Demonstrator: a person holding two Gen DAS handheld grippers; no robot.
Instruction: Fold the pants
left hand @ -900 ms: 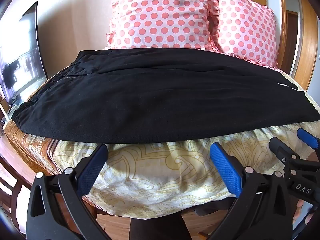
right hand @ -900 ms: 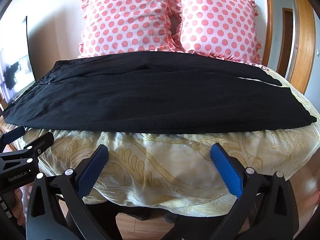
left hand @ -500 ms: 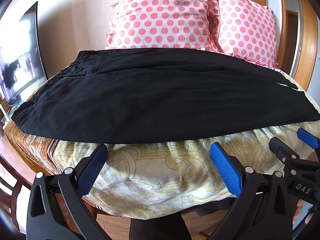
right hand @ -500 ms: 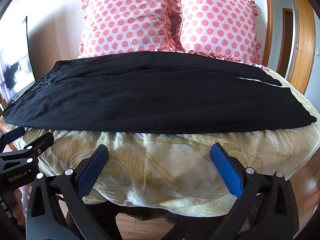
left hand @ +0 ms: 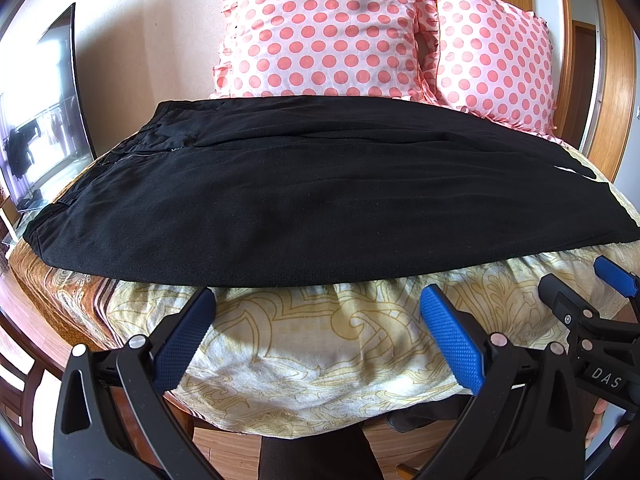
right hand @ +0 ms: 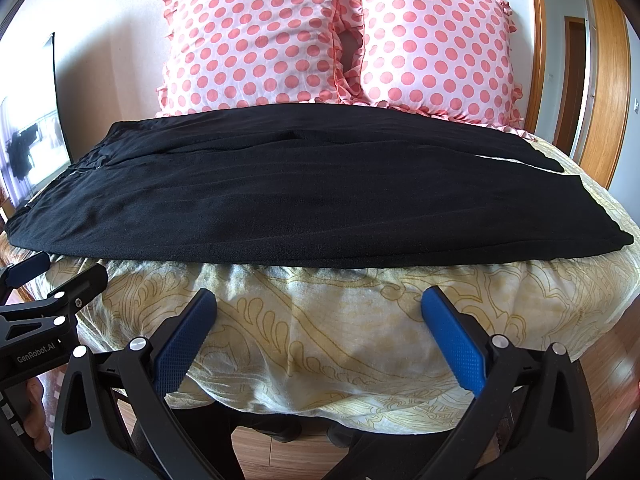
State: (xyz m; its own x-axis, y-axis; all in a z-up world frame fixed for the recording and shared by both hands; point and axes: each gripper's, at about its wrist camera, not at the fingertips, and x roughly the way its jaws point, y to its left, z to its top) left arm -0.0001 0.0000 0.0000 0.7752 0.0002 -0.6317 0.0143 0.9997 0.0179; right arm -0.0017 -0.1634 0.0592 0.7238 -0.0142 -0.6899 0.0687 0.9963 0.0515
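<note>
Two blue-padded black grippers, left gripper [left hand: 318,314] and right gripper [right hand: 320,314], gape empty at lower frame; long black fabric pants [left hand: 320,196] lie spread, left waistband corner cut off in the right view.

The bed [right hand: 320,344] wears a pale yellow cover with a swirling print, hanging loose over its near edge. Black pants [right hand: 312,200] lie spread flat across it, side to side. Two pink polka-dot pillows [right hand: 256,36] stand propped at the head.
</note>
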